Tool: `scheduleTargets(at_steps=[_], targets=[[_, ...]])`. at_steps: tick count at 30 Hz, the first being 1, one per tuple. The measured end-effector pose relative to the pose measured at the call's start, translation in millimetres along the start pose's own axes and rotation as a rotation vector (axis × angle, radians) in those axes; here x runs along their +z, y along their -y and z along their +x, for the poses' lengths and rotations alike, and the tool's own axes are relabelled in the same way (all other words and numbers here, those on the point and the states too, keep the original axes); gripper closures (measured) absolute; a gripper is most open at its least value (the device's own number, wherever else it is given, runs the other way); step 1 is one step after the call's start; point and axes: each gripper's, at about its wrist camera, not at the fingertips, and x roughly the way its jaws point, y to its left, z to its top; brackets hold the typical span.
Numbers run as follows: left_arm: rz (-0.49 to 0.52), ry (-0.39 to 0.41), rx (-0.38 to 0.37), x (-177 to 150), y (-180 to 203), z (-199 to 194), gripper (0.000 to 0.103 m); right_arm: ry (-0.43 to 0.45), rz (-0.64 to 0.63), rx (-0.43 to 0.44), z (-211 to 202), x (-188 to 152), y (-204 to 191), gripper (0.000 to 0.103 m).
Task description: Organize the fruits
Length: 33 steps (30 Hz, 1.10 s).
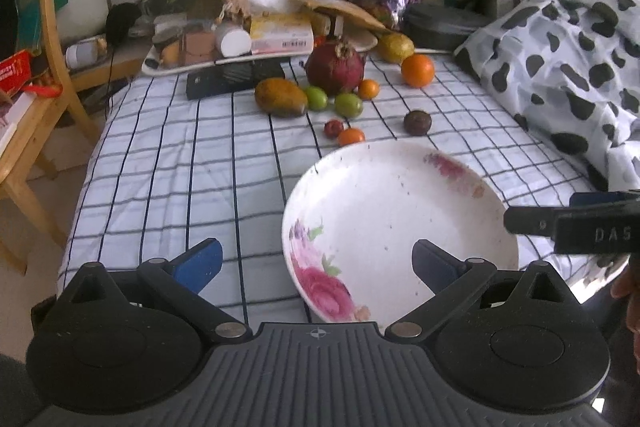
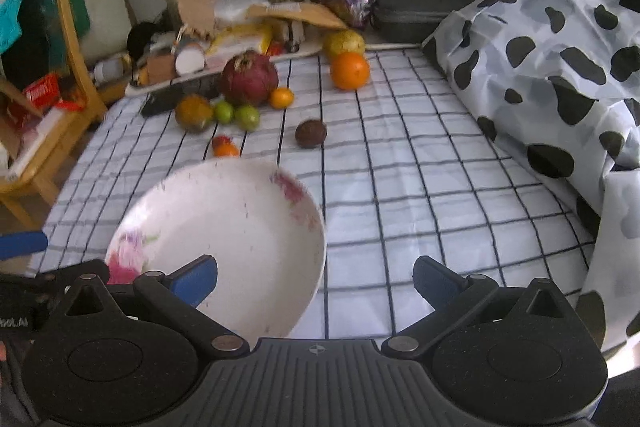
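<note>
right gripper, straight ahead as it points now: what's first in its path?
Likely bare checked sheet. The right gripper is open, with the plate left of centre under its left finger. Farther on sits the dark round fruit, slightly left; depth is unclear.

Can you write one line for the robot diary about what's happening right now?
stage: start | left gripper: open, holds nothing | right gripper: open, holds nothing | plate: no fruit | pomegranate, orange: on checked cloth
</note>
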Motion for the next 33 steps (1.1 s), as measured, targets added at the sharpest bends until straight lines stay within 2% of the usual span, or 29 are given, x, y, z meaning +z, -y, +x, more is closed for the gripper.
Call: scheduleTargets(at_steps=[5, 8, 14, 18, 23, 28, 33], targets=[[0.019, 0.024, -0.031, 10, -1, 10, 0.000, 0.042, 0.010, 0.035, 7, 17, 11, 0.000], [0.038, 0.076, -0.044, 15, -2, 15, 0.000, 0.061, -0.009, 0.025, 14, 27, 14, 0.000], [0.078, 0.149, 0.003, 33, -7, 23, 0.000, 0.094, -0.043, -0.011, 24, 41, 18, 0.000], [0.033, 0.114, -0.060, 44, -23, 33, 0.000, 0.064, -0.038, -0.043, 37, 42, 19, 0.000], [-0.074, 0.046, -0.172, 54, -42, 49, 0.000, 0.079, -0.076, -0.022, 44, 50, 16, 0.000], [-0.030, 0.046, -0.211, 64, -40, 59, 0.001, 0.070, -0.150, -0.044, 57, 59, 10, 0.000], [0.077, 0.042, -0.202, 74, -29, 72, 0.001, 0.069, -0.137, -0.032, 66, 69, 13, 0.000]])
